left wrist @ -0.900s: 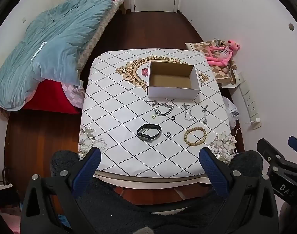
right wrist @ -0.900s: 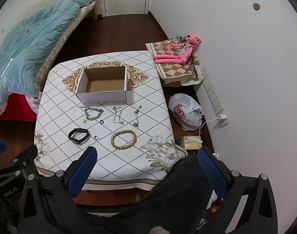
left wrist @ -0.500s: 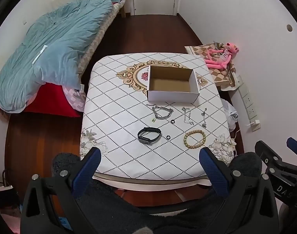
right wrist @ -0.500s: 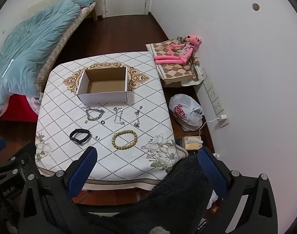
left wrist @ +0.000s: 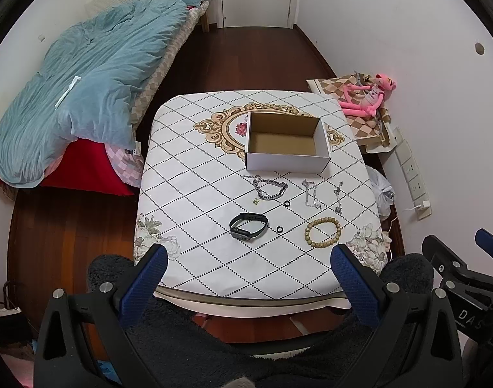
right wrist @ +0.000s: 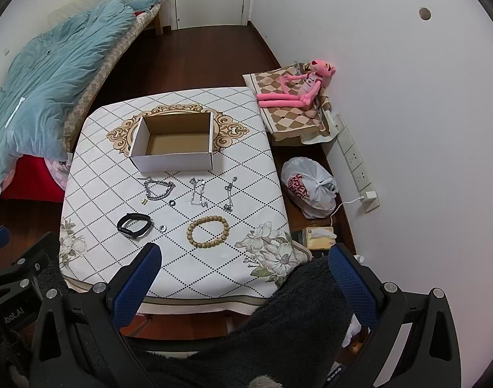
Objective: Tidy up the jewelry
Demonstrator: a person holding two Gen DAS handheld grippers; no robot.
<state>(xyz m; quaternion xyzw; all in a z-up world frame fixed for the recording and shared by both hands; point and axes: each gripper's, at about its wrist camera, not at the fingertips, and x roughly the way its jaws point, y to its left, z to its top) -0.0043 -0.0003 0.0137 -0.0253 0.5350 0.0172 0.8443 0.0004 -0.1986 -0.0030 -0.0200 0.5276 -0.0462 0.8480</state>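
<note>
Nearest, the left tool point(left wrist: 248, 266) and the right tool point(right wrist: 243, 263) both hang released, fingers spread wide and grasping nothing, short of the bench point(left wrist: 194, 194) edge. On the bench's near half lie a black smartwatch point(left wrist: 248, 226), a small ring point(left wrist: 280, 229) just beside it, and a wooden bead bracelet point(left wrist: 322, 232). Beyond them sit a thick silver chain point(left wrist: 269, 188), another ring point(left wrist: 287, 203) and 2 thin chains point(left wrist: 311, 192). Farther back stands an open cardboard box point(left wrist: 286, 161). A blue duvet point(left wrist: 84, 90) covers the bed past the bench.

The box point(left wrist: 287, 144) blocks the table's point(left wrist: 194, 258) upper middle; bare cloth at lower left leaves passing room.
</note>
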